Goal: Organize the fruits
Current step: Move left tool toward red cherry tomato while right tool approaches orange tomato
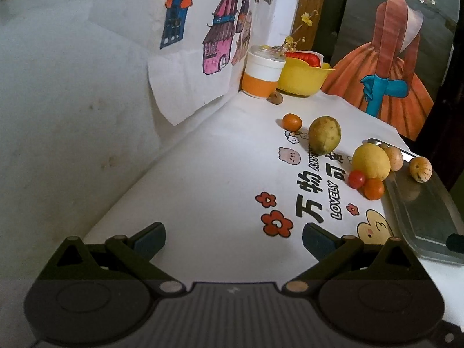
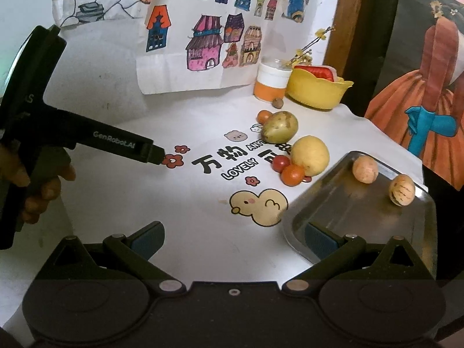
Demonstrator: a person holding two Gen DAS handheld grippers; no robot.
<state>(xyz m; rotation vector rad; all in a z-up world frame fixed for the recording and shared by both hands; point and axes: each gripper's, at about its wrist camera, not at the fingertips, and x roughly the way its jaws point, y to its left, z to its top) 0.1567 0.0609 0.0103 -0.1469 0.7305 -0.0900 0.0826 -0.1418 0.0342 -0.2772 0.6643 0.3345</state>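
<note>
Left wrist view: your left gripper hangs spread wide over the white cloth, gripping nothing. Print reads "LOVELY" plus Chinese characters, partly hidden by the greenish fruit. Yellow fruit touches two small tomatoes just beside the steel tray; the tray's right side is cut off.

Right wrist view: your right gripper is released, empty, one pad over the tray's near corner. Two pale round fruits sit on the tray. The left tool's arm reads "GenRobot.AI". The yellow bowl at the back holds something red, hard to identify.
</note>
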